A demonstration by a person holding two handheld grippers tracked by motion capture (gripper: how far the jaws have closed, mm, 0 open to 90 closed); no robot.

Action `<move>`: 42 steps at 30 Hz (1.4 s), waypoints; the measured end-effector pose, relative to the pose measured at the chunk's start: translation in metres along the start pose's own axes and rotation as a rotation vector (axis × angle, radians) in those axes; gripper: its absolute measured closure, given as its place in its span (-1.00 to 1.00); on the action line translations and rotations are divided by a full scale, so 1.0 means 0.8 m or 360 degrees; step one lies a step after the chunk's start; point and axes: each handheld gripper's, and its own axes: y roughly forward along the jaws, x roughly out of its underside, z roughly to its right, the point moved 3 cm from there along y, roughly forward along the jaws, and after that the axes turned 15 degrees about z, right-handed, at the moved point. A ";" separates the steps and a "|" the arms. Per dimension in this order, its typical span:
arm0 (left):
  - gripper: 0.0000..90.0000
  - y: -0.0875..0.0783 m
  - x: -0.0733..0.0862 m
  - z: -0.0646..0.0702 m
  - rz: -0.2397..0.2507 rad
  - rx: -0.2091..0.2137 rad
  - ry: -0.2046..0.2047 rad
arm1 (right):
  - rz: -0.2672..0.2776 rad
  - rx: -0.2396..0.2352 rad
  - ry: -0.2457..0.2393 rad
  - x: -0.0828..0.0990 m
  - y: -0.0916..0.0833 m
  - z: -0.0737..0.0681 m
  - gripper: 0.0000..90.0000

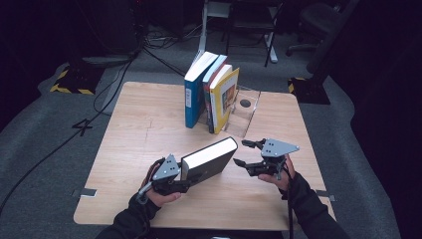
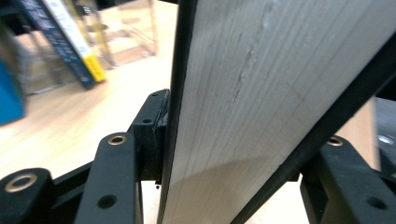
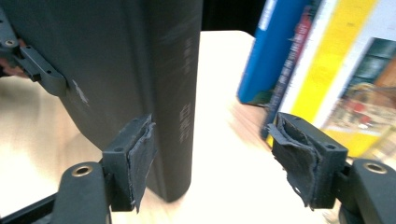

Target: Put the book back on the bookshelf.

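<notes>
A thick black hardcover book [image 1: 211, 158] hangs tilted just above the wooden table [image 1: 134, 129], its pale page edge facing up. My left gripper [image 1: 186, 181] is shut on its near left end. In the left gripper view the page block [image 2: 243, 93] fills the gap of that gripper [image 2: 238, 140], and the left pad [image 2: 152, 130] presses on the black cover. My right gripper [image 1: 240, 152] stands open just beyond the book's right end. In the right gripper view the book's spine [image 3: 173, 84] rises beside the left pad [image 3: 140, 158] of the right gripper [image 3: 215, 154], with bare table between the pads.
A row of upright, leaning books stands at the table's back middle: a blue one [image 1: 195, 89], a thin dark one and a yellow one [image 1: 224, 97], next to a clear plastic stand [image 1: 246, 112]. Cables and chair legs lie on the floor beyond the table.
</notes>
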 end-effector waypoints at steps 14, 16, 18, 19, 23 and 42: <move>0.09 -0.027 0.003 -0.003 -0.0001 0.0164 -0.0071 | 0.0033 -0.0329 -0.0018 -0.012 0.019 -0.039 -0.32; 0.09 -0.027 0.003 -0.003 -0.0007 0.0175 -0.0066 | 0.0034 -0.0338 -0.0016 -0.013 0.023 -0.040 -0.32; 0.09 -0.027 0.003 -0.003 -0.0014 0.0179 -0.0045 | 0.0042 -0.0387 0.0024 -0.014 0.035 -0.043 -0.37; 0.09 -0.027 0.003 -0.003 -0.0013 0.0181 -0.0042 | 0.0041 -0.0412 0.0031 -0.013 0.040 -0.044 -0.37; 0.03 -0.030 0.005 -0.008 -0.0071 0.0119 0.0010 | 0.0025 -0.0446 0.0009 -0.009 0.052 -0.054 -0.20; -0.23 -0.033 0.021 -0.024 -0.0216 -0.0132 0.0131 | 0.0096 -0.0414 -0.0063 -0.035 0.036 -0.065 -0.04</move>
